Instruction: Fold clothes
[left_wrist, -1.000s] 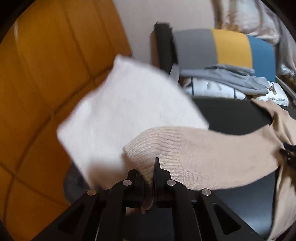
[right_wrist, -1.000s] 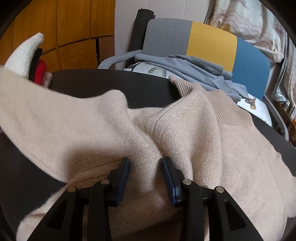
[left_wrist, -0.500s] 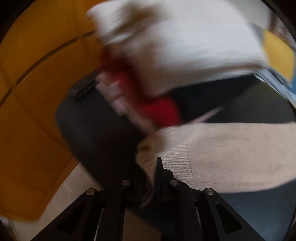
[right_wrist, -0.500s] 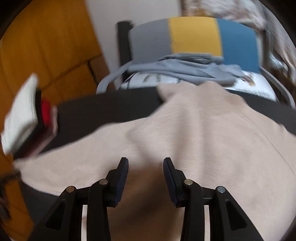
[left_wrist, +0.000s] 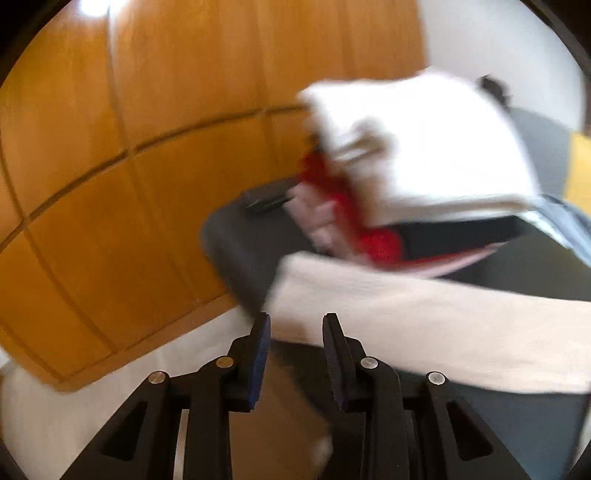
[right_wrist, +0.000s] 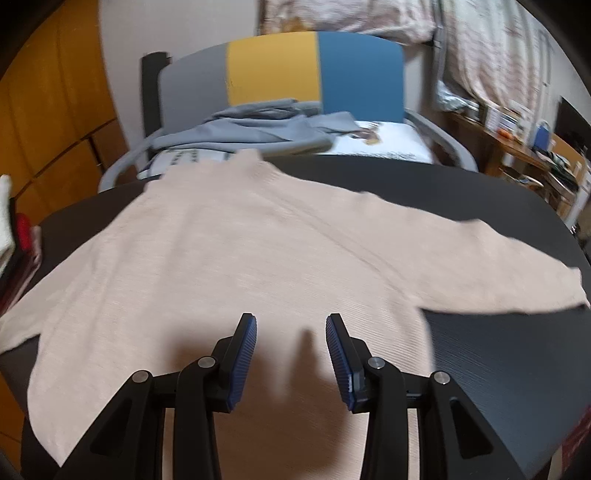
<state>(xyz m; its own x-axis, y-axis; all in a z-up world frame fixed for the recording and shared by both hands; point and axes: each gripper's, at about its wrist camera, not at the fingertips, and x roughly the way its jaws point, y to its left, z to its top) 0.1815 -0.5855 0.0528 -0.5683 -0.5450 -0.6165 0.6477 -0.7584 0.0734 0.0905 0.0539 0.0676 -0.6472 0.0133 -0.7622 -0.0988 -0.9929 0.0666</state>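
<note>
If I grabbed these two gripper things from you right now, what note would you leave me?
Left gripper: open, holding nothing, right by the cuff of the sweater's sleeve.
Right gripper: open, empty, over the beige sweater.
Sweater lies spread flat on the dark table, both sleeves stretched outward.
Done: spreading. A stack of folded clothes sits at the table's left edge.
Left: fold the sleeves in, then the body.

Folded stack (left_wrist: 424, 155) crowds table's (right_wrist: 498, 354) left edge (blurred); bare table right of sweater (right_wrist: 236, 243).
</note>
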